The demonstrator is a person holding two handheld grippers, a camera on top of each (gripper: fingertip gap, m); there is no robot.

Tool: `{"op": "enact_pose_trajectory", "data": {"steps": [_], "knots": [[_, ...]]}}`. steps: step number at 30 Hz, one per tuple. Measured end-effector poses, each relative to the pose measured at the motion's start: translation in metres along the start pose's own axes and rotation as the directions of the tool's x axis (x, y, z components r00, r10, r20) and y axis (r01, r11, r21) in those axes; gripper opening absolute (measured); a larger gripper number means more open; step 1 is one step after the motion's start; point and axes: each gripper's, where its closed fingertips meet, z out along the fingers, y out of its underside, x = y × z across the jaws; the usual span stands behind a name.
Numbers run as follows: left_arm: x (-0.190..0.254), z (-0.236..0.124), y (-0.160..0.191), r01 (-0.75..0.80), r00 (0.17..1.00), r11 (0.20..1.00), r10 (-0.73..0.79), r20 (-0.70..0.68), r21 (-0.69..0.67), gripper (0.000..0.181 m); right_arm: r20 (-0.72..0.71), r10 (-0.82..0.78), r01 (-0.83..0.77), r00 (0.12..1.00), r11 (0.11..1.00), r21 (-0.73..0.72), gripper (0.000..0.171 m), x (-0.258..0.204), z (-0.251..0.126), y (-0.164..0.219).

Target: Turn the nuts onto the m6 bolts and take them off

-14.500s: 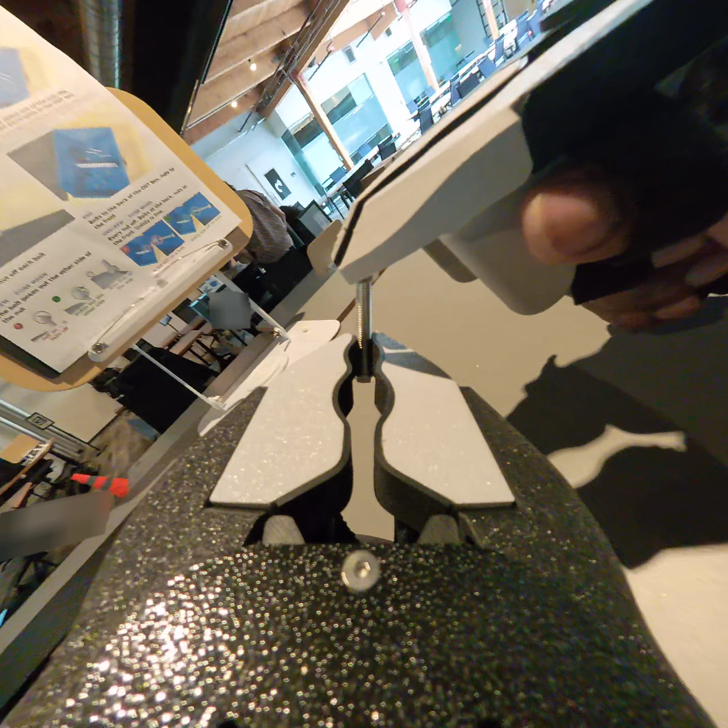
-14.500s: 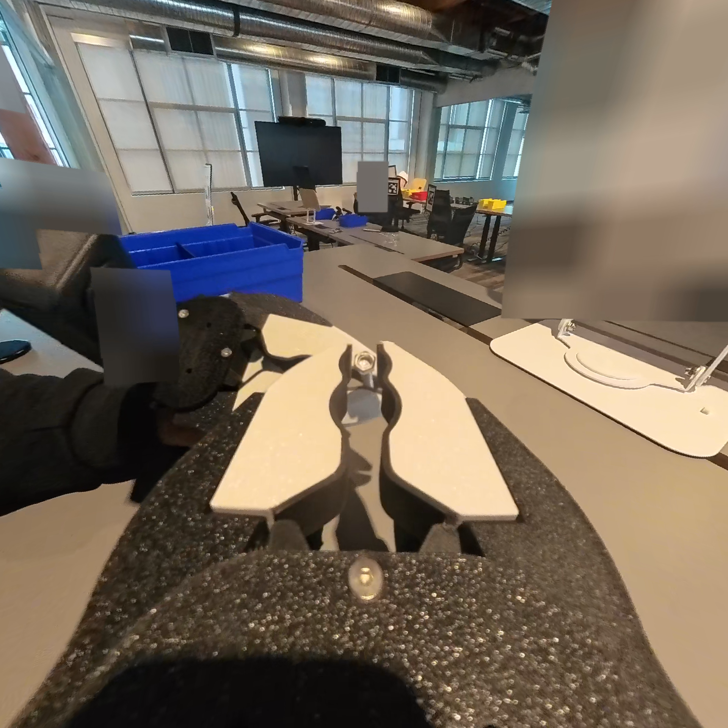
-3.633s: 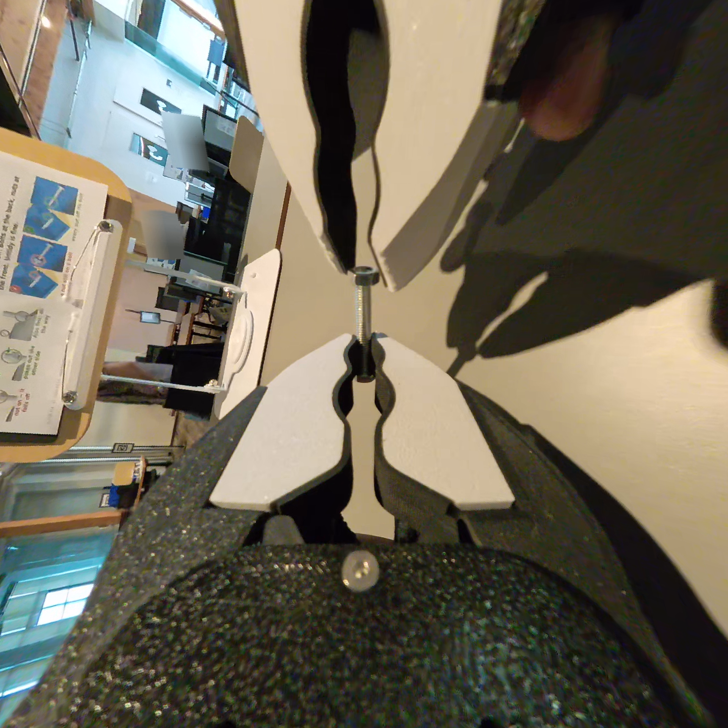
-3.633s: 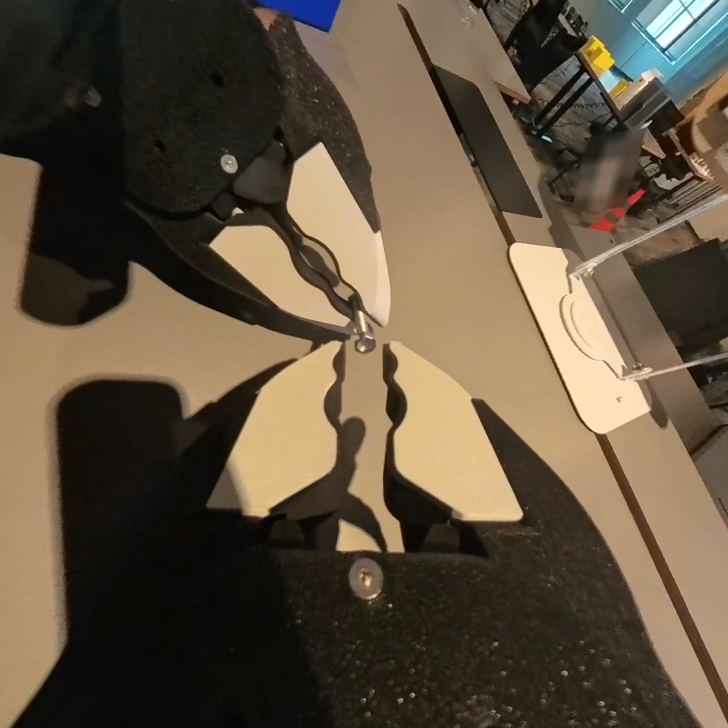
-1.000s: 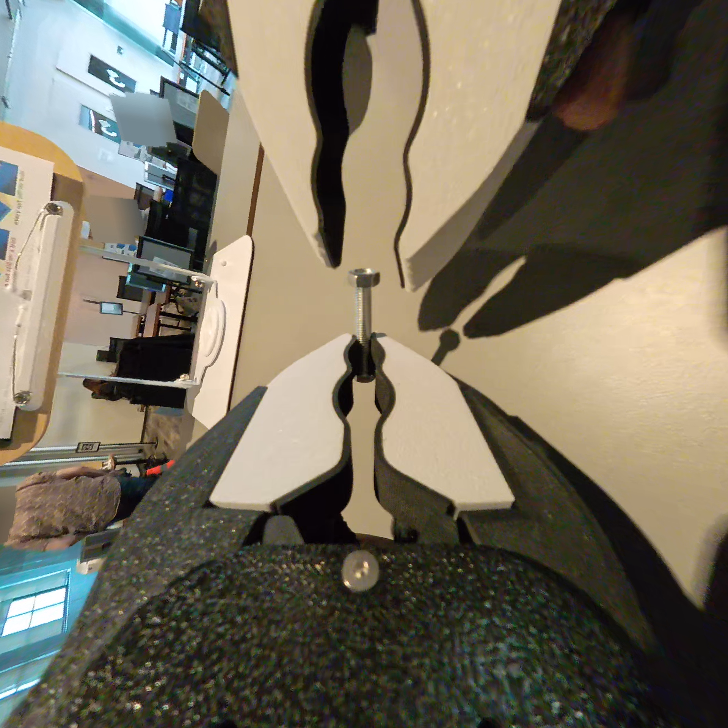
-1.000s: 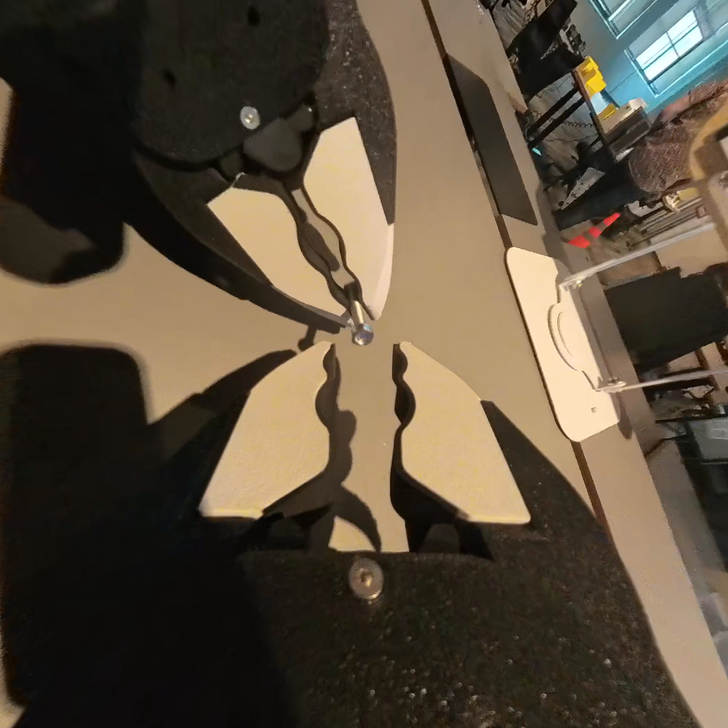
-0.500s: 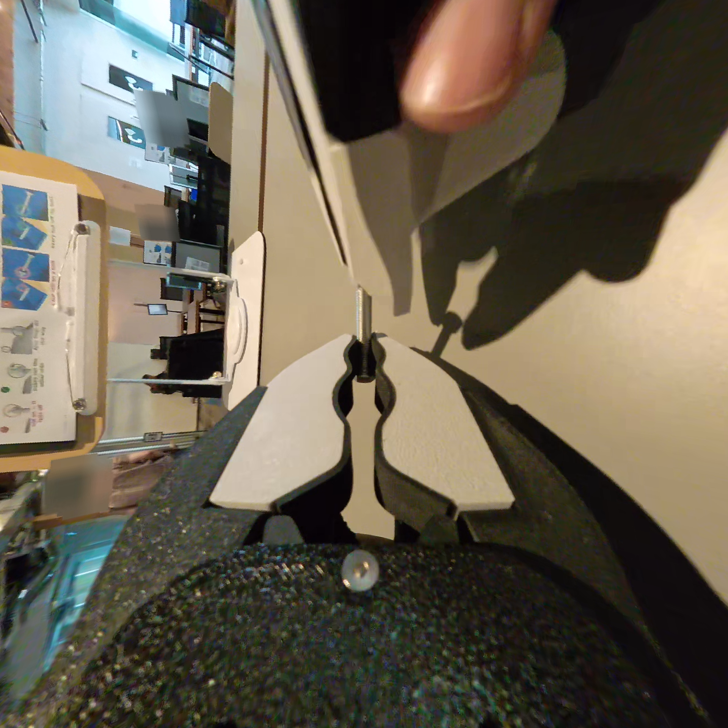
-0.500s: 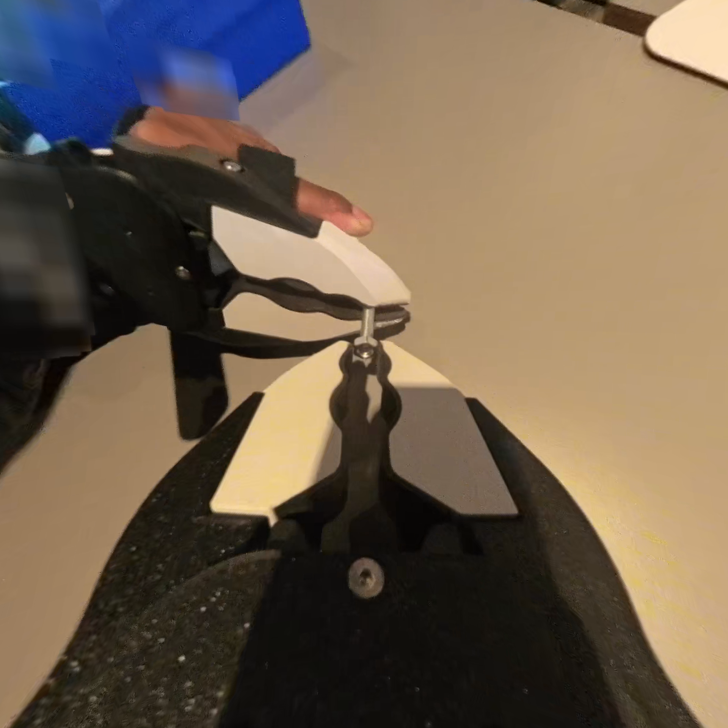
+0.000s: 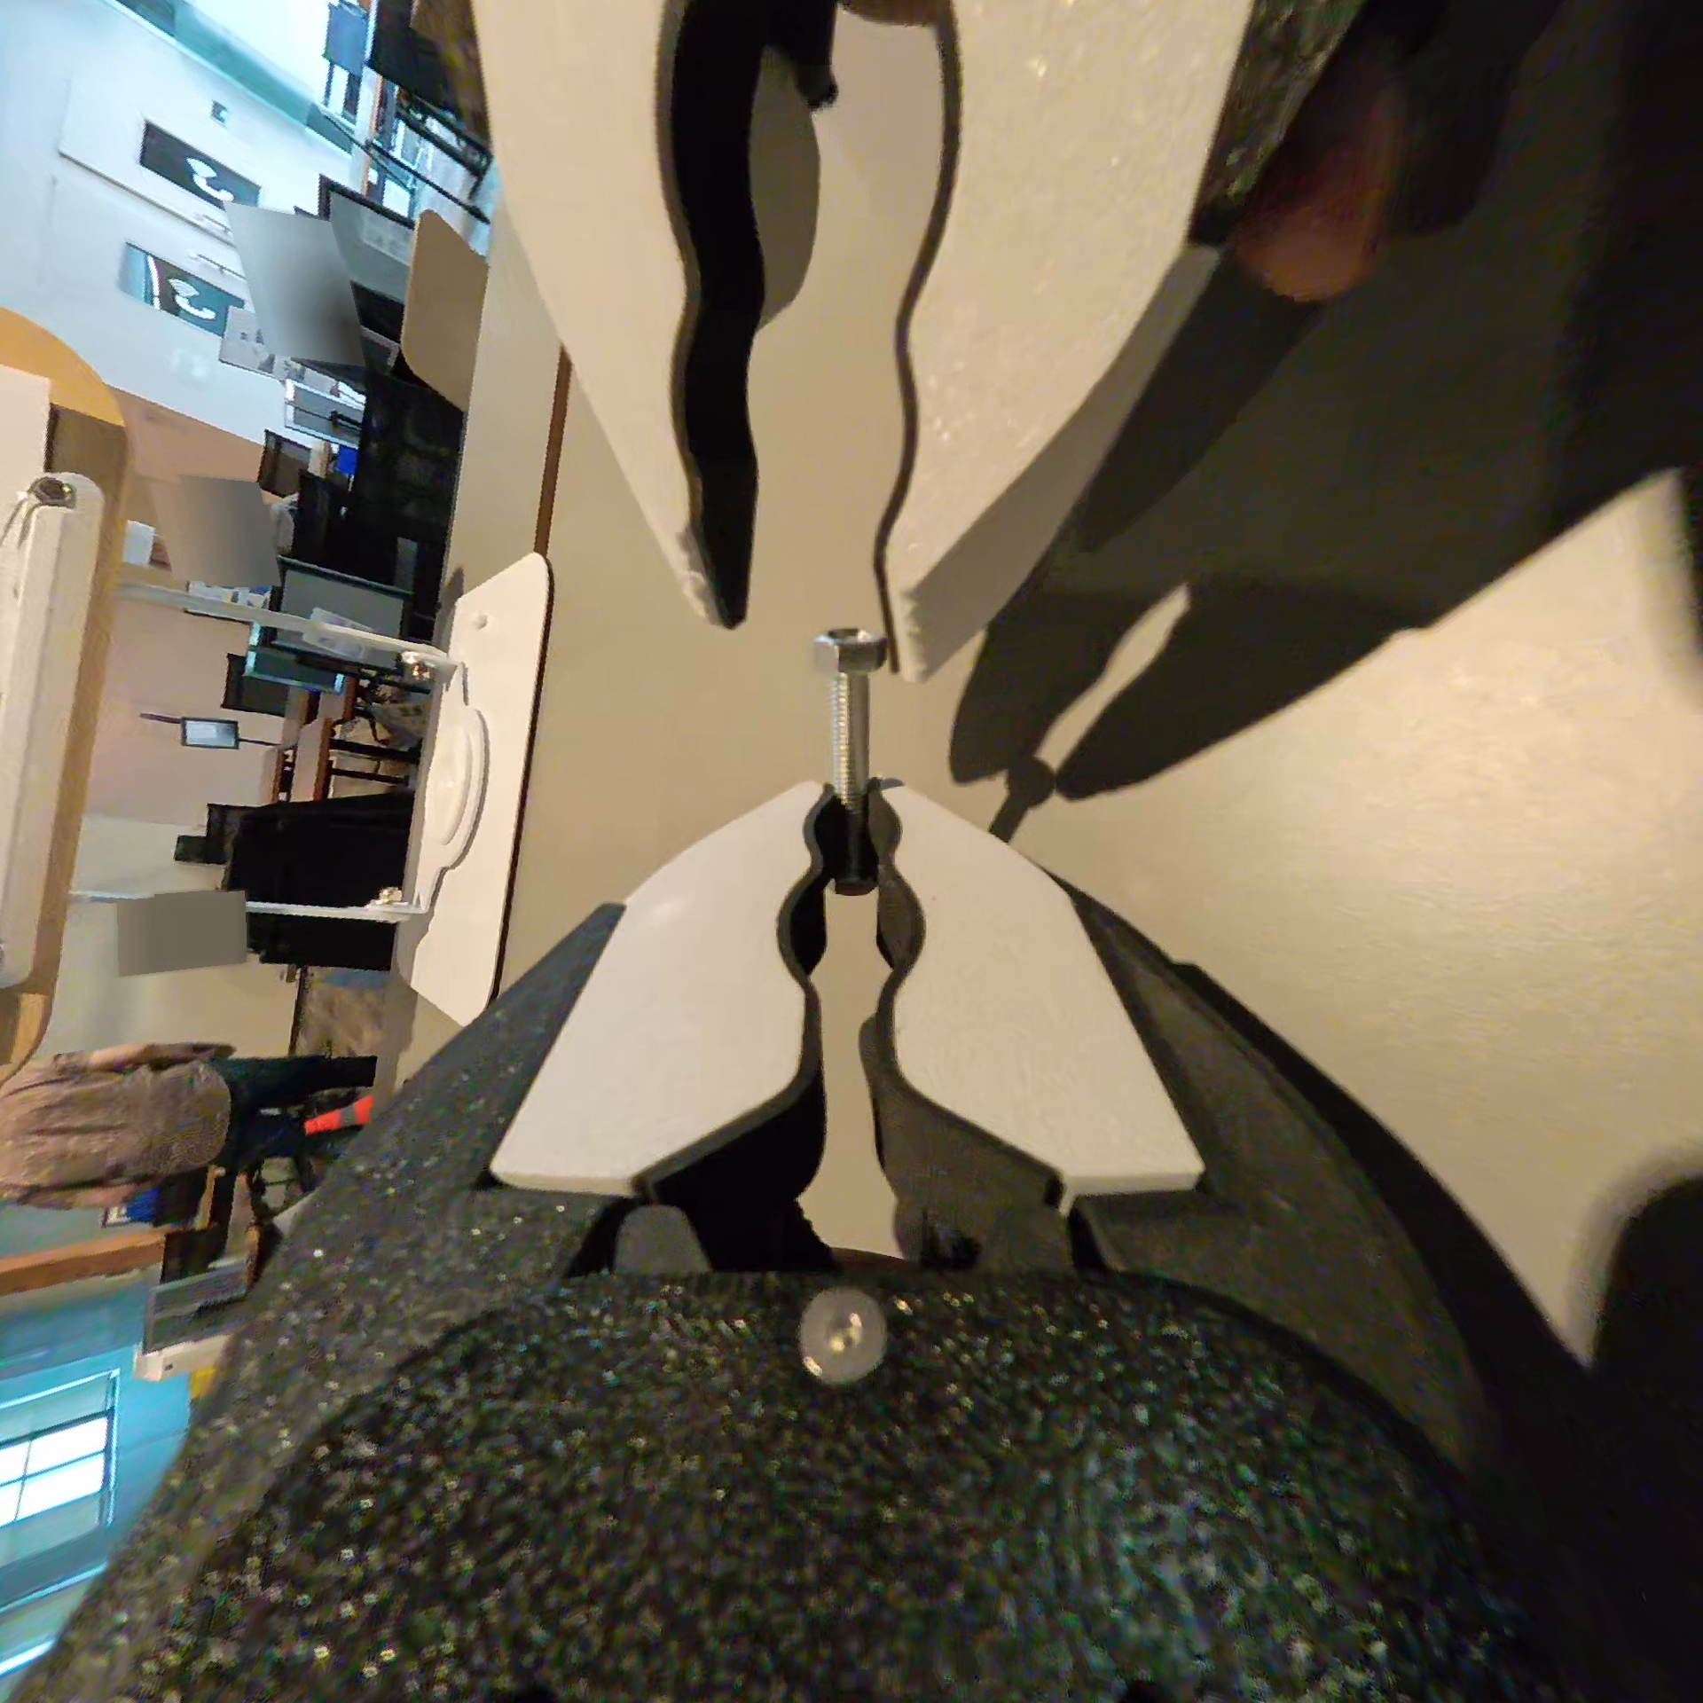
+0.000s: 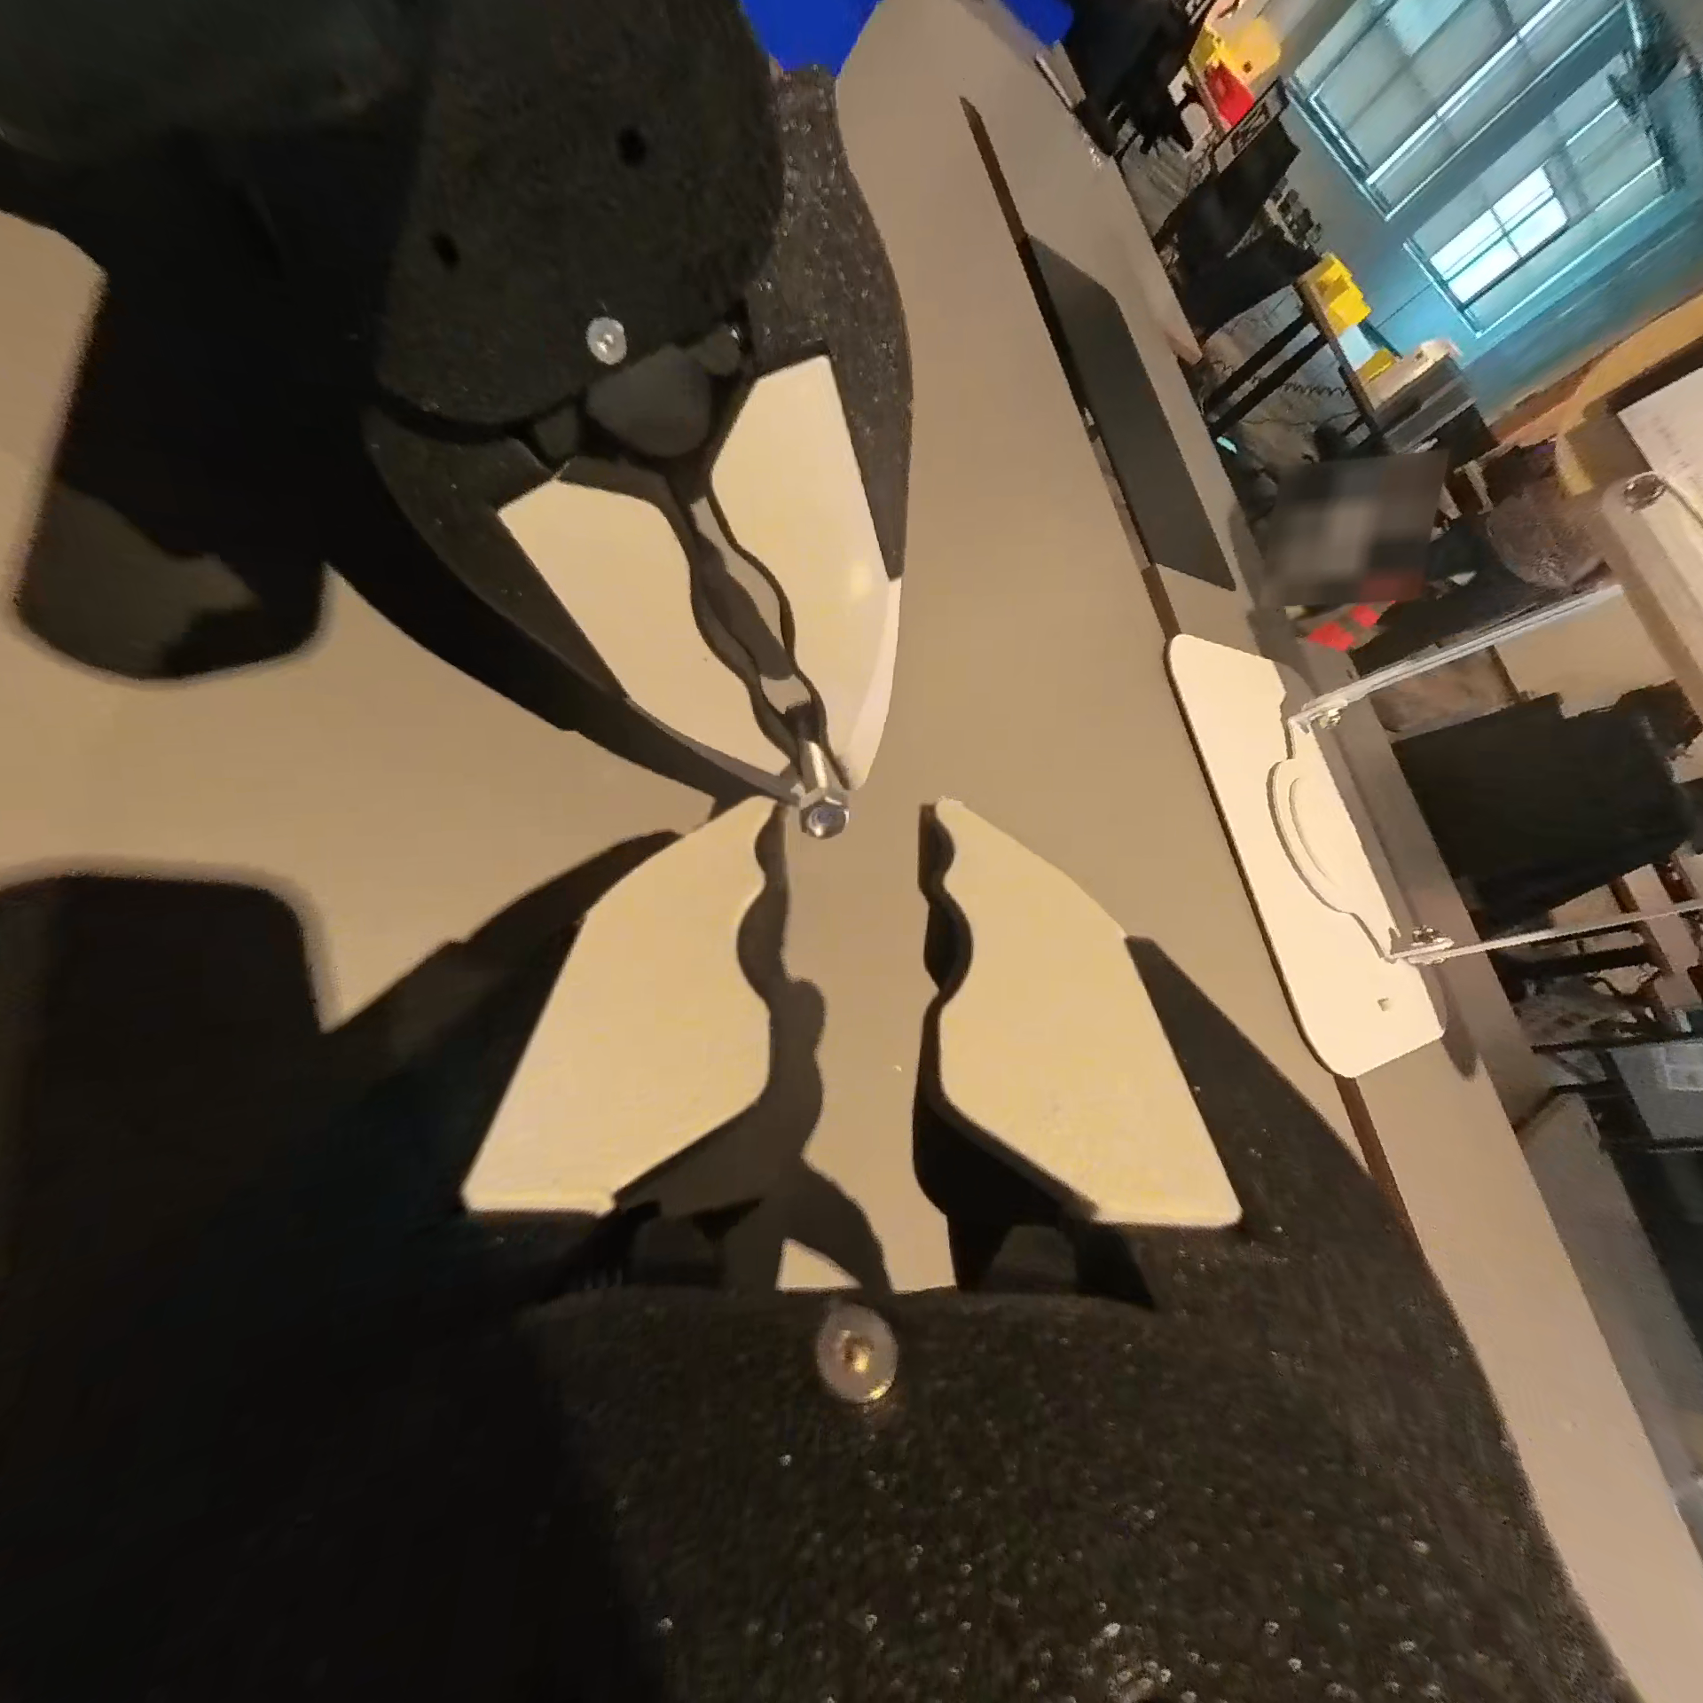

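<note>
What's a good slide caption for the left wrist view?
Left gripper clamps the bolt by its threaded end; open right gripper faces its nut.

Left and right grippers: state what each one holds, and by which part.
The left gripper is shut on the bolt, clamping the end of its threaded shank; the end with the nut sticks out free. The right gripper is open and holds nothing.
</note>
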Motion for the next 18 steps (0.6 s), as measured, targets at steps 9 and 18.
{"op": "enact_pose_trajectory", "data": {"steps": [9,18], "knots": [[-0.002,0.002,0.004,-0.084,0.995,0.995,0.086,0.041,-0.045,0.005,0.124,0.304,-0.300,0.944,0.952,-0.054,0.010,-0.009,0.009,0.005],[-0.006,0.004,0.005,-0.069,0.995,0.996,0.072,0.073,-0.054,0.006,0.290,0.674,-0.693,0.680,0.720,-0.049,0.031,-0.003,0.004,-0.002]]}}
